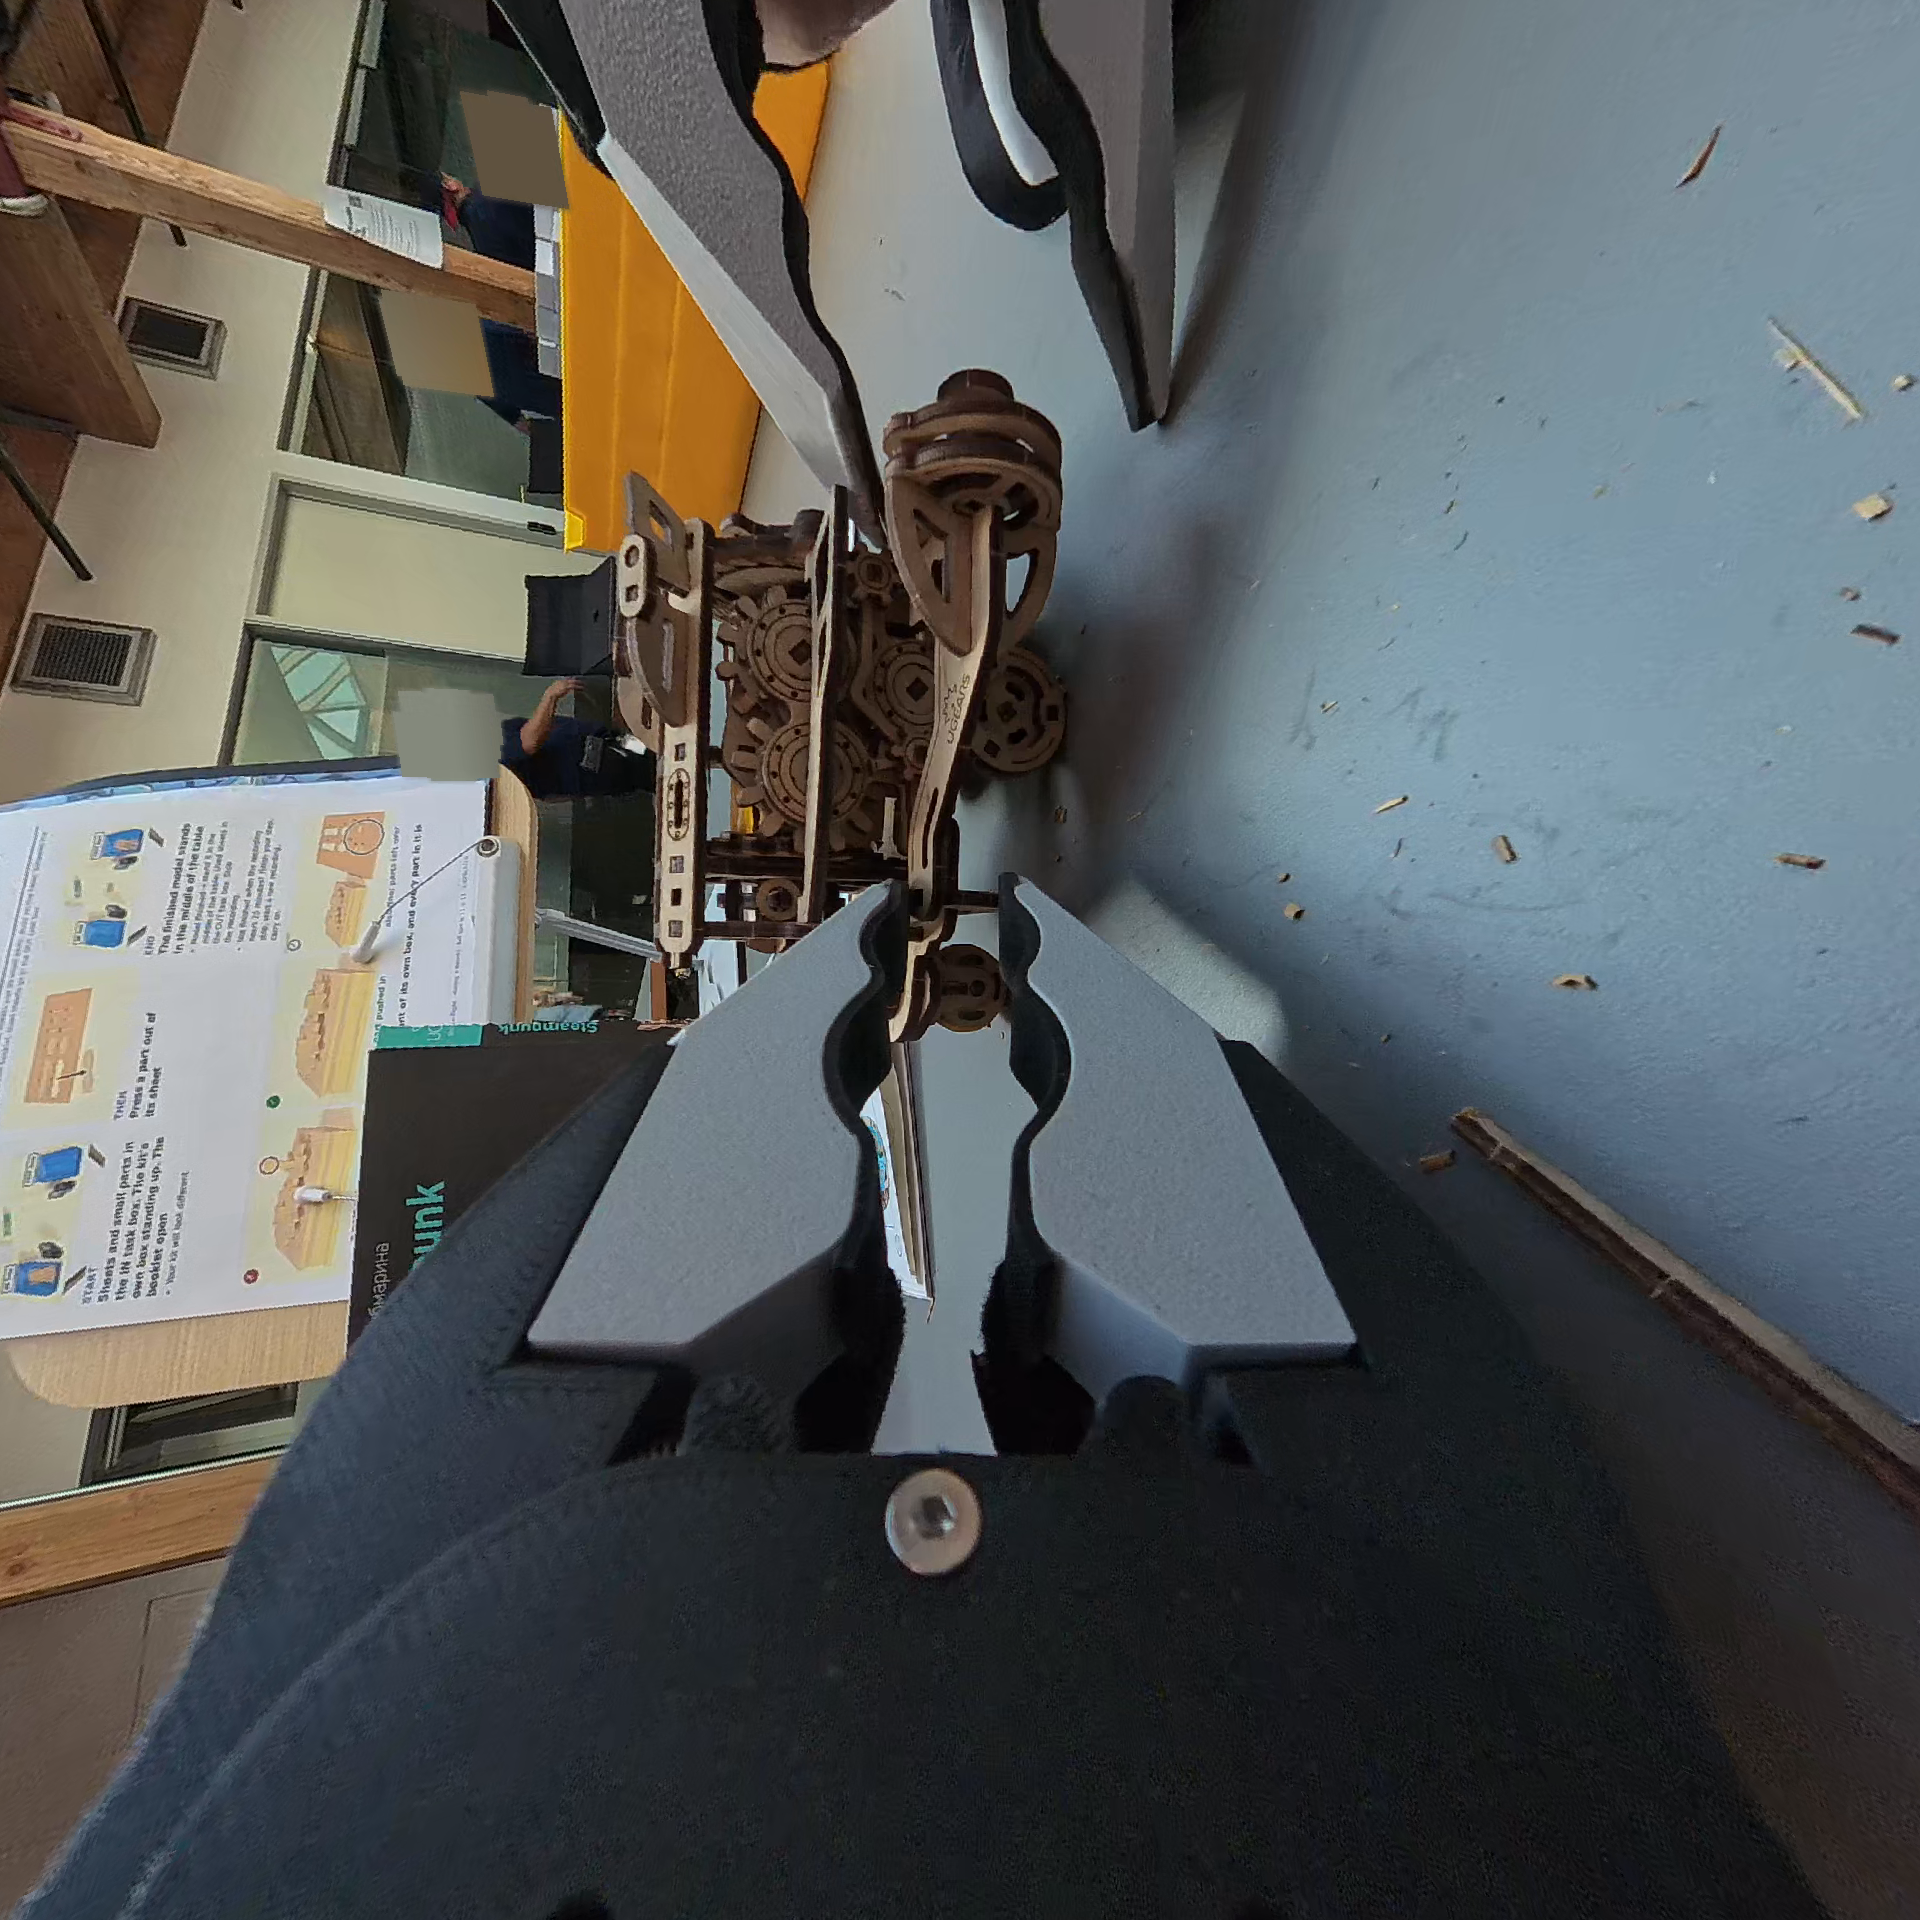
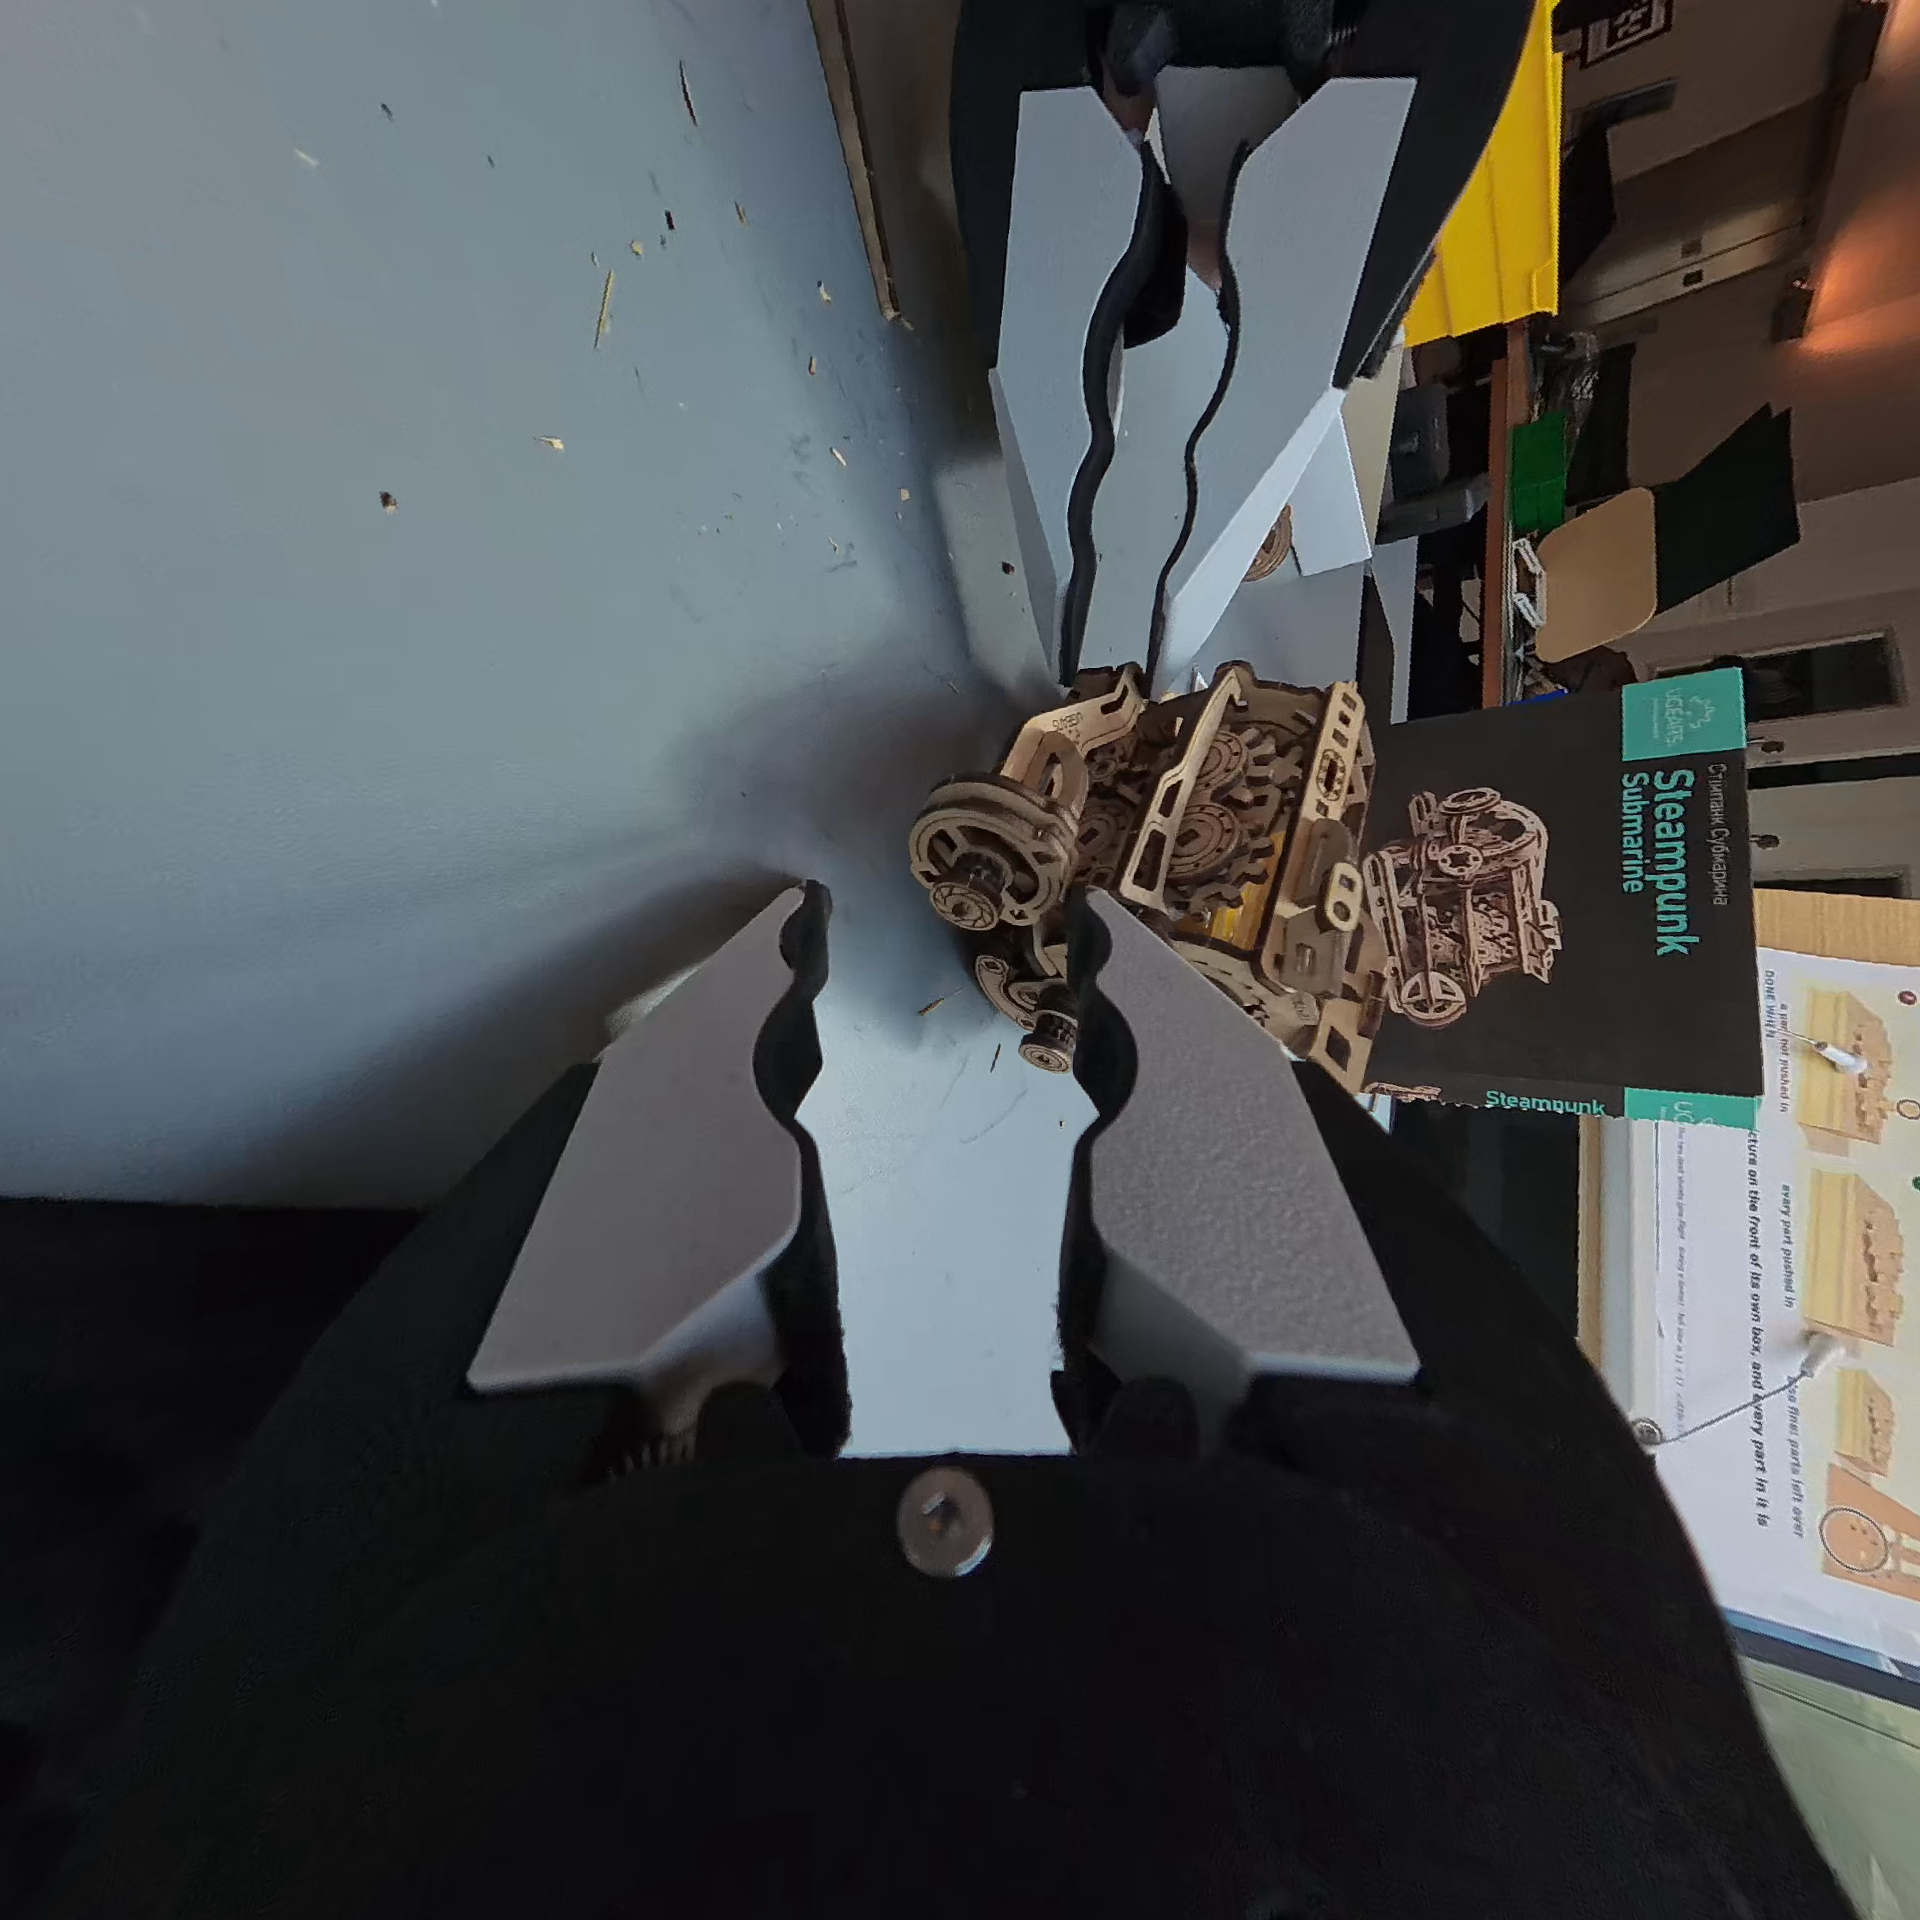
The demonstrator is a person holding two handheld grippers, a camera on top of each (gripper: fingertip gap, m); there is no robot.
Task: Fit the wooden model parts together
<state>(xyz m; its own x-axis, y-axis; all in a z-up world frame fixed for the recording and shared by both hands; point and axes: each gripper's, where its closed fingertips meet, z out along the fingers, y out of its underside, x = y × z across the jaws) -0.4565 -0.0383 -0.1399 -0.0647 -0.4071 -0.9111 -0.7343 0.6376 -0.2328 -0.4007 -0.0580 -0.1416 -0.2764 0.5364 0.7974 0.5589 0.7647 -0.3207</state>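
Grippers face each other across the wooden model (image 1: 831, 686): left gripper (image 1: 948, 940) pinches its near end, right gripper (image 2: 945, 935) spread, holding nothing.

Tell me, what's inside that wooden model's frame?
Inside the wooden model, between its pale frame ribs, sit several dark interlocking gears, and the right wrist view shows something yellow lower down. What lies deeper behind the gears is covered by them.

Workshop: chip-strewn blue table (image 1: 1558, 520), wooden beams (image 1: 260, 223), yellow bin (image 1: 644, 343).
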